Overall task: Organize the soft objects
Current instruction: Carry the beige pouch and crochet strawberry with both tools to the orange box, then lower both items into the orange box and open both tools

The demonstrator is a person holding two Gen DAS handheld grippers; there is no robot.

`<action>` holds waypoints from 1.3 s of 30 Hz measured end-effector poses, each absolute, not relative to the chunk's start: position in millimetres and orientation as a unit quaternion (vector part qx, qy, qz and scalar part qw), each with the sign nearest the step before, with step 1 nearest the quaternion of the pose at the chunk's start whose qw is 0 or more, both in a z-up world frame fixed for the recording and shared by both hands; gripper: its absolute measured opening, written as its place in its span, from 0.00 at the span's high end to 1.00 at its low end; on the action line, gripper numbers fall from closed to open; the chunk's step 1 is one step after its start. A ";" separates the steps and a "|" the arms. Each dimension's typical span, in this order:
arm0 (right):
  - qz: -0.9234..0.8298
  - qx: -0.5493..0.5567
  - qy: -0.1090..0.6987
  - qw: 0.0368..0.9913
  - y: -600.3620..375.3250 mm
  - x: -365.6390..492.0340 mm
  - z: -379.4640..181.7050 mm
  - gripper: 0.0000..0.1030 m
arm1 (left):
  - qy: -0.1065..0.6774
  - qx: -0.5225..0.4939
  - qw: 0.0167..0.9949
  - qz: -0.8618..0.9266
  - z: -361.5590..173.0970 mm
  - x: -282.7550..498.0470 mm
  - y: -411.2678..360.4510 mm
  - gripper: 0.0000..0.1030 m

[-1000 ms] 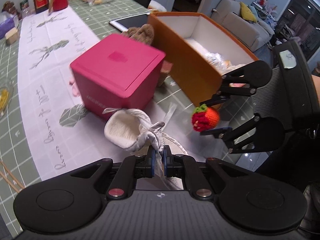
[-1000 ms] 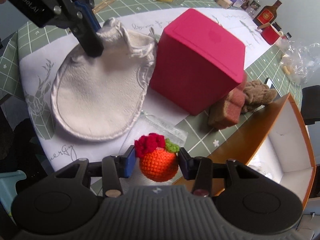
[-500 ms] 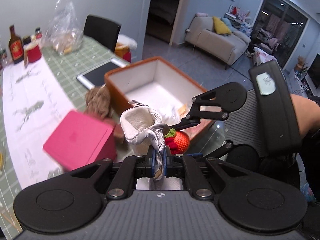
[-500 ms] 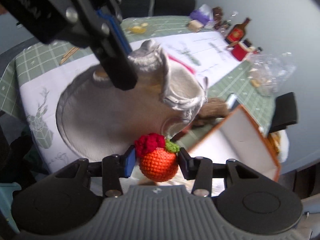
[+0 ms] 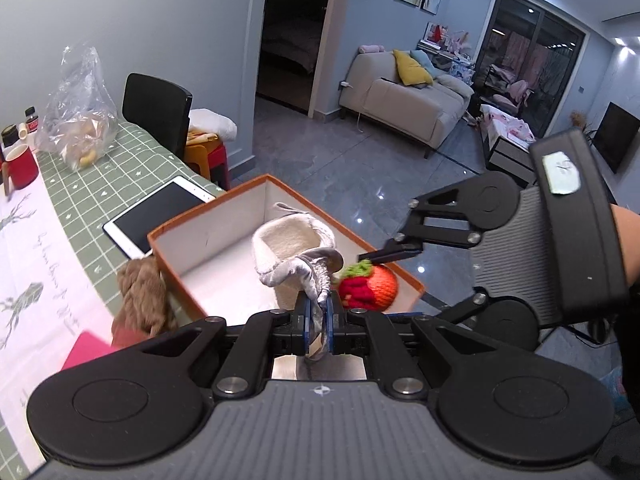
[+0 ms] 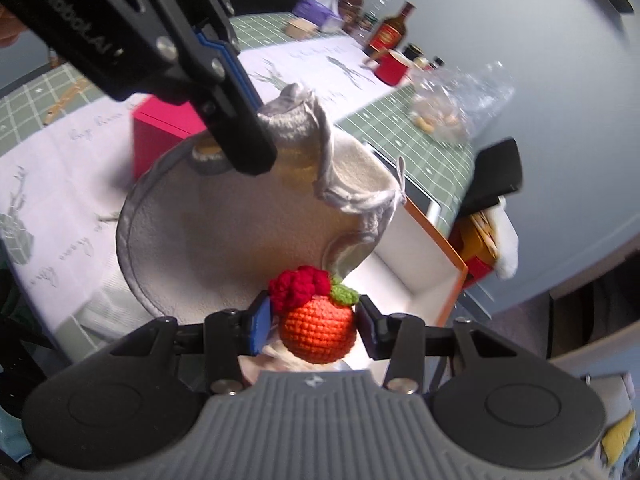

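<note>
Left gripper, clamped on the cream pouch, has swung off the table over the orange box; right gripper at three o'clock pinches the crocheted fruit, drop-off looks close.

- Your left gripper is matte black, with a ribbed grey housing, two round embossed discs, silver screw heads and blue pads on its fingers.
- Your right gripper is built the same way, with a small star logo on the ribbed grey plate.
- White "GenRobot.AI" lettering runs along the left gripper's side.
- A torn white sticker sits on the right gripper's black back.
- Bare skin shows at your right wrist.
</note>
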State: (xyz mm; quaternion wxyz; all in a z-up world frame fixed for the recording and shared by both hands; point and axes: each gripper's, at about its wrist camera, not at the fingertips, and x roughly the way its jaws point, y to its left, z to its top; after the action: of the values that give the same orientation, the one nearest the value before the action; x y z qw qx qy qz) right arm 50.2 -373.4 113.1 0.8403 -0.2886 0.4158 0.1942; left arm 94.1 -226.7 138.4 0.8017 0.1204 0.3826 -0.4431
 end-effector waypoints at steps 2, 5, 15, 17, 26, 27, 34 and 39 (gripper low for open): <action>0.185 -0.285 0.423 0.840 -383.4 59.7 108.6 0.57 | 0.386 0.117 0.801 -0.442 133.8 105.2 -236.2 0.92; 0.175 -0.275 0.433 0.840 -396.5 75.7 100.1 0.57 | 0.389 0.115 0.800 -0.441 127.4 119.2 -246.1 0.92; 0.165 -0.252 0.448 0.842 -417.1 122.3 75.8 0.57 | 0.399 0.120 0.805 -0.422 108.5 157.2 -264.0 0.92; 0.167 -0.246 0.451 0.842 -417.2 129.8 70.2 0.57 | 0.405 0.127 0.804 -0.416 103.1 163.0 -266.9 0.92; 0.176 -0.215 0.463 0.842 -411.8 156.6 39.5 0.57 | 0.409 0.210 0.814 -0.355 69.9 186.7 -283.4 0.92; 0.178 -0.209 0.462 0.843 -410.6 160.2 37.7 0.57 | 0.407 0.221 0.815 -0.349 67.9 188.5 -284.8 0.92; 0.211 -0.163 0.448 0.853 -397.3 182.9 30.2 0.57 | 0.430 0.245 0.804 -0.330 48.9 203.8 -287.2 0.93; 0.250 -0.134 0.450 0.847 -388.1 195.0 13.9 0.57 | 0.446 0.261 0.793 -0.322 32.3 206.4 -289.4 0.92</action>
State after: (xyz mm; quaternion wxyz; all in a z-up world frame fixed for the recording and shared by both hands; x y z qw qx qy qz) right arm 195.0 -388.1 13.9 0.8467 -0.1343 0.4501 0.2500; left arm 206.4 -289.4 32.3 0.7929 0.2614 0.4461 -0.3224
